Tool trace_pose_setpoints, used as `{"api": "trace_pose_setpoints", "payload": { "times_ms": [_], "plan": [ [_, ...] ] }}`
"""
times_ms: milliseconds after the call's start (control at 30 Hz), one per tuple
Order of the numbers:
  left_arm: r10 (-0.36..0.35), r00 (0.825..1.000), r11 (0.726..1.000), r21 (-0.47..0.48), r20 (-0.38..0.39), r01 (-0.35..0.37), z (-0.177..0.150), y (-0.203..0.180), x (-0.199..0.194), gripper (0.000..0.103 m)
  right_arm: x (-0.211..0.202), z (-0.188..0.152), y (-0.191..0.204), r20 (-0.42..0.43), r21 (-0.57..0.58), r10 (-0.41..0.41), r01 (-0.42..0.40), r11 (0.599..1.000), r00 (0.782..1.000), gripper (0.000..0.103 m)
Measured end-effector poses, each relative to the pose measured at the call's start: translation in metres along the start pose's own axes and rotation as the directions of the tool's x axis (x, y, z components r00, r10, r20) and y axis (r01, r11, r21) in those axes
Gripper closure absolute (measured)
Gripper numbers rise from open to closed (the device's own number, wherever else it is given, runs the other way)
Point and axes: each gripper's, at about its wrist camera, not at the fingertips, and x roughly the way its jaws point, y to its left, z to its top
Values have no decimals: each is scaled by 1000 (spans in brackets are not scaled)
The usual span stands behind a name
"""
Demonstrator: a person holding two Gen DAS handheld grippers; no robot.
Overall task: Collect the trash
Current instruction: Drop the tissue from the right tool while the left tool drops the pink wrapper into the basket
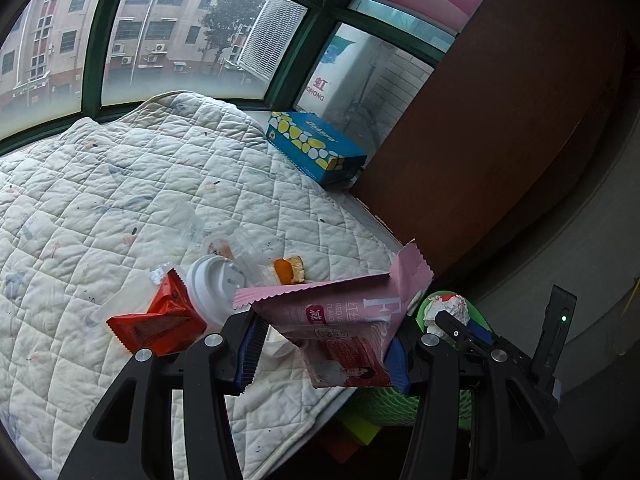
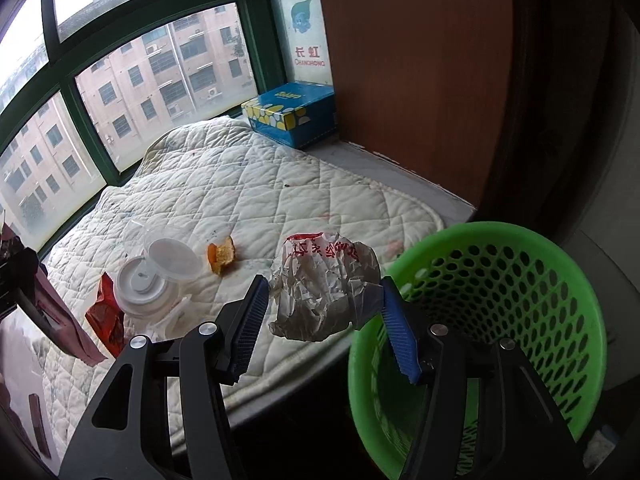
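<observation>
Both jaws were loaded: left gripper (image 1: 324, 354) clamped a pink wrapper (image 1: 340, 320), right gripper (image 2: 324, 330) pinched crumpled paper (image 2: 324, 284) beside the green basket (image 2: 560, 264).

The green basket (image 2: 520, 280) stood open-topped just off the quilt (image 2: 248, 184) edge, its mouth unobstructed. A brown panel (image 2: 420, 60) closed the far side. Cup lid (image 2: 140, 284), clear tub (image 2: 172, 256), red wrapper (image 2: 106, 312) and peel (image 2: 223, 258) cluttered the near quilt; a tissue box (image 2: 292, 114) occupied the corner.
</observation>
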Motion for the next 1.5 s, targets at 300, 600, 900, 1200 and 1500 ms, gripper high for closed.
{"api": "trace_pose_setpoints", "payload": {
  "times_ms": [300,600,900,1200,1500],
  "plan": [
    [-78,996,991,104,-43,82,2,-70,26,53,-30,-36,-58,-21,70,-104,105,992,994,41],
    [-146,984,970,179,-103,163,-2,-137,64,53,-61,-55,-104,3,131,-172,170,977,985,27],
    [-182,962,953,205,-202,223,-18,-181,114,52,-88,-67,-121,56,132,-233,225,966,971,20],
    [-182,938,941,223,-296,254,-45,-196,144,30,-97,-79,-132,57,147,-262,251,957,963,20],
    [-216,925,936,205,-311,287,-48,-192,147,20,-97,-75,-128,66,142,-255,244,959,965,20]
  ]
}}
